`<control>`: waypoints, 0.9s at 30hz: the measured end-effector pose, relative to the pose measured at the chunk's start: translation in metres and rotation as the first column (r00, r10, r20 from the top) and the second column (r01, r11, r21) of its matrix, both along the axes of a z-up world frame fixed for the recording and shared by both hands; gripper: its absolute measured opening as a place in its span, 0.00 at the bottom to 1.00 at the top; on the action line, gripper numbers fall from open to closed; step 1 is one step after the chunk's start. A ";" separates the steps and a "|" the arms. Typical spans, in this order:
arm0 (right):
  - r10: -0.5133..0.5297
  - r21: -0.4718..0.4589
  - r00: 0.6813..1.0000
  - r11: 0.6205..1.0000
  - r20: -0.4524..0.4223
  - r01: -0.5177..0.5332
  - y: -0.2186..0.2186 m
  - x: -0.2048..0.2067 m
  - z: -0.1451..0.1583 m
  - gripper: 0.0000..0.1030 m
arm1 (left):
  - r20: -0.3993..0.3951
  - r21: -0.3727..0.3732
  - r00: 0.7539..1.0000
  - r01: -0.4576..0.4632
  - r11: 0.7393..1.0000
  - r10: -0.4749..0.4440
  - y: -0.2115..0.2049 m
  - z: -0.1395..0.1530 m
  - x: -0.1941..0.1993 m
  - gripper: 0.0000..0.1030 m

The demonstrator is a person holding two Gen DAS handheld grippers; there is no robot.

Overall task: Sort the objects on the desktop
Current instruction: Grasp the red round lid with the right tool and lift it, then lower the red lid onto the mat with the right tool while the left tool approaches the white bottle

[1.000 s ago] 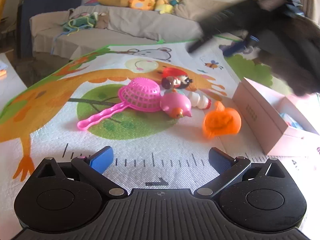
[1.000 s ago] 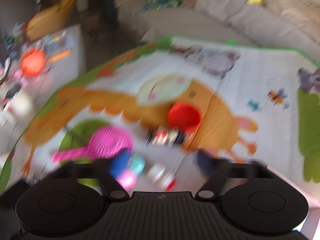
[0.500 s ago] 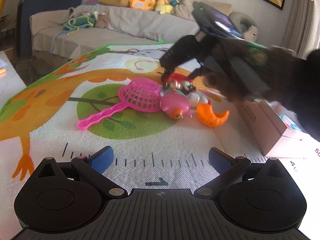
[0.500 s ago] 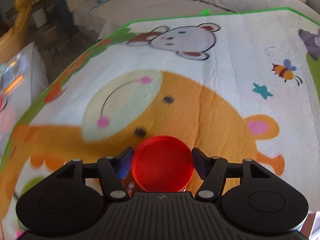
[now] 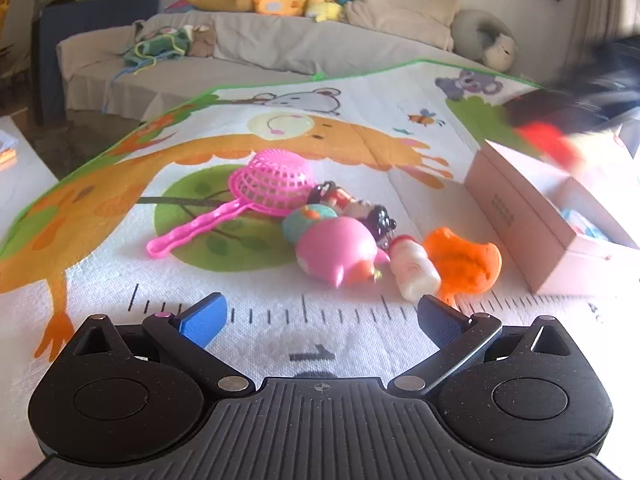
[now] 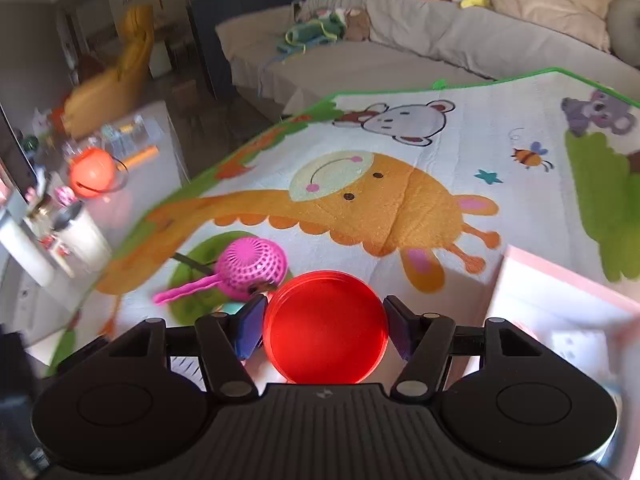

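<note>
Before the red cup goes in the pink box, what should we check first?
1. Red cup squeezed between the right gripper pads: ok.
2. Cup over the pink box: not ok, the box sits to its right.
3. Room inside the box: cannot tell, washed out.
4. Left gripper empty and open: ok.
5. Other toys, like the pink strainer, clear of the box: ok.

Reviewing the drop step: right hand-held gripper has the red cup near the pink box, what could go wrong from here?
1. The right hand-held gripper pinches the round red cup only at its sides; it could slip.
2. In the right wrist view only the pink box edge shows; a release now may miss it.
3. The pink box already holds items.
</note>
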State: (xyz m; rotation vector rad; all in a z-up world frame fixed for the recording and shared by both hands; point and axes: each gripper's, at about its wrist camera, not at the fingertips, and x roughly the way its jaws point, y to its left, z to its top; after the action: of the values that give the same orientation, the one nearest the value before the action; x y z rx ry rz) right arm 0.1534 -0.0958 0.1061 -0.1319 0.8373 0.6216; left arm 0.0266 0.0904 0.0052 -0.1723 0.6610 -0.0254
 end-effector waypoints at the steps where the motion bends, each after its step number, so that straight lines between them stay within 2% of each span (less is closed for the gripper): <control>1: 0.004 0.005 1.000 1.000 -0.004 -0.004 -0.012 -0.011 0.002 0.62 | -0.002 0.015 1.000 -0.003 1.000 0.003 -0.002 0.000 0.000 1.00; 5: 0.010 -0.018 0.996 1.000 -0.088 -0.012 -0.051 -0.051 -0.026 0.62 | -0.006 0.079 1.000 -0.006 0.997 0.006 -0.015 0.003 0.003 1.00; 8: 0.008 -0.105 0.997 0.994 -0.074 -0.016 -0.065 -0.075 -0.059 0.62 | -0.009 0.090 1.000 0.024 0.996 -0.023 -0.026 0.007 0.003 1.00; 10: -0.012 -0.106 0.997 0.994 -0.070 0.004 -0.080 -0.083 -0.067 0.62 | -0.002 0.117 0.999 0.046 0.992 -0.046 -0.035 0.012 0.000 1.00; 12: -0.056 -0.041 0.998 0.998 -0.012 0.055 -0.104 -0.086 -0.053 0.69 | 0.005 0.133 0.998 0.059 0.989 -0.060 -0.042 0.016 -0.002 1.00; 13: -0.095 -0.016 0.995 0.995 0.039 0.096 -0.118 -0.088 -0.044 0.82 | 0.005 0.133 0.998 0.064 0.989 -0.065 -0.044 0.017 -0.002 1.00; 14: -0.137 -0.001 0.987 0.990 0.087 0.138 -0.130 -0.089 -0.036 0.89 | 0.005 0.133 0.998 0.067 0.989 -0.068 -0.045 0.018 -0.002 1.00; 16: -0.226 0.010 0.958 0.974 0.175 0.228 -0.155 -0.088 -0.025 0.89 | 0.010 0.136 0.997 0.076 0.988 -0.078 -0.050 0.019 0.000 1.00; 19: -0.367 0.005 0.898 0.926 0.243 0.377 -0.189 -0.071 -0.023 0.89 | 0.015 0.142 0.994 0.101 0.985 -0.105 -0.057 0.020 0.001 1.00; 21: -0.458 0.008 0.866 0.885 0.199 0.466 -0.209 -0.050 -0.034 0.89 | 0.014 0.148 0.993 0.114 0.982 -0.118 -0.060 0.020 0.002 1.00; 24: -0.544 0.037 0.839 0.839 0.036 0.542 -0.230 -0.015 -0.063 0.88 | 0.017 0.166 0.990 0.137 0.977 -0.141 -0.061 0.020 0.001 1.00; 25: -0.544 0.047 0.839 0.838 0.001 0.544 -0.232 -0.008 -0.071 0.86 | 0.019 0.172 0.989 0.142 0.975 -0.147 -0.060 0.020 0.001 1.00; 27: -0.513 0.056 0.858 0.856 -0.015 0.513 -0.222 0.000 -0.079 0.83 | 0.019 0.177 0.988 0.150 0.973 -0.156 -0.057 0.021 0.002 1.00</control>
State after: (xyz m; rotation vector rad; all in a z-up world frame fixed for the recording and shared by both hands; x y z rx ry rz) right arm 0.1539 -0.3178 0.0274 0.1456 0.8094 0.1378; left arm 0.0287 0.0330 0.0264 0.0493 0.6392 -0.1173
